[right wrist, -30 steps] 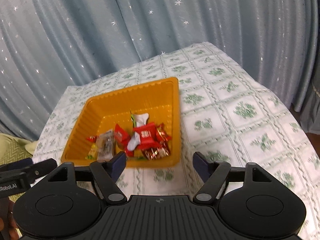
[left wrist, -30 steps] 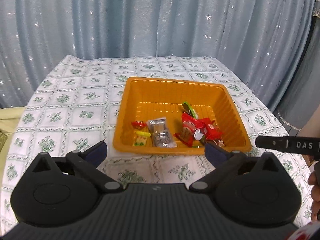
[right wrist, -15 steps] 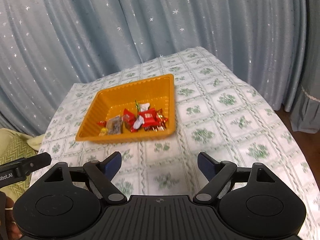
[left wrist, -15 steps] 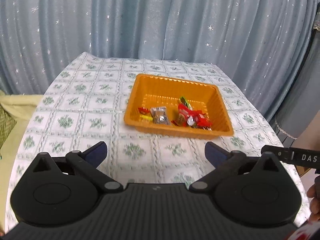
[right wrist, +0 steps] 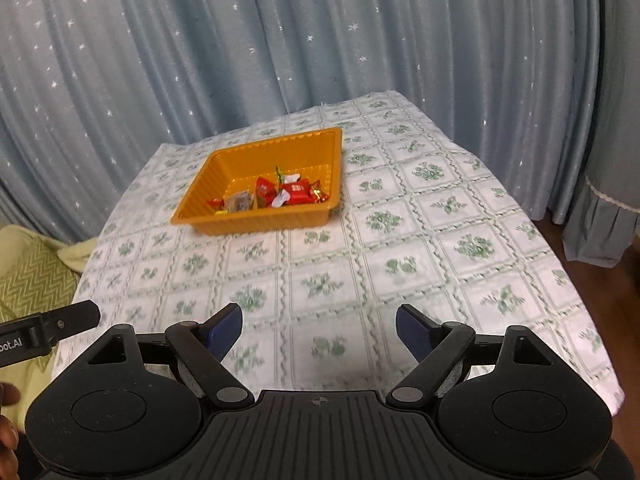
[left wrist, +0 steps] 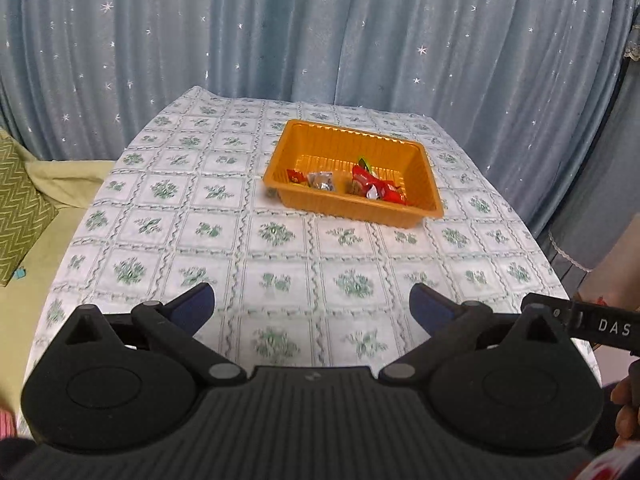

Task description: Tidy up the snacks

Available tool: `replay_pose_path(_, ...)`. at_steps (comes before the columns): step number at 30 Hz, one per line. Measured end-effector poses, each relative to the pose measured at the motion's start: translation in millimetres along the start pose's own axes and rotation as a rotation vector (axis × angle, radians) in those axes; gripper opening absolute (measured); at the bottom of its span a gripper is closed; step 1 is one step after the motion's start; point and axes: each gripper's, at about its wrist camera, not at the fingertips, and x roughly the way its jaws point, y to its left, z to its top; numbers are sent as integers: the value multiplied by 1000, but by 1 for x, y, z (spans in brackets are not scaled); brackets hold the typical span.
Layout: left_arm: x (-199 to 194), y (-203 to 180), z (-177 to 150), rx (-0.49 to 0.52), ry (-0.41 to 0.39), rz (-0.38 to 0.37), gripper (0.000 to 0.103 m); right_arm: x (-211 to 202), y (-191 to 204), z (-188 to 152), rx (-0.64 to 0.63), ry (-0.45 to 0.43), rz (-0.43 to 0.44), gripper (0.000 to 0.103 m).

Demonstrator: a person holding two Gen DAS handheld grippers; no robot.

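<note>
Snacks gathered in the orange tray, both claws spread and empty above the near tablecloth.

The tablecloth carries the orange tray well away from the left gripper and right gripper; the right's jaws have just been opening, nothing between them. The tray's long axis runs left-right, slightly skewed. The snacks crowd its near wall, so a careless nudge could tip the loose wrappers out.

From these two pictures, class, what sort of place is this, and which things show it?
Probably a room in a home: a table under a floral tablecloth, star-spangled blue curtains behind it, and a green zigzag cushion beside it.
</note>
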Motion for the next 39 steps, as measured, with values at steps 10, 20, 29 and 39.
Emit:
replay_pose_path(10,-47,-8,-18,20,-27,46,103,-48,9,-25,-36,-28,-10,84)
replay_pose_path(20,-84,-9,-40,13,-49,47,103,-85,28,-45,-84,-54,17,84)
replay_pose_path(29,-106,-13,-55,33,-64,40,103,-105,37,-64,-114,-71,20,84)
replay_pose_path(39,-122,-17,-72,47,-66,25,103,-122,35,-79,-134,-84,3,84)
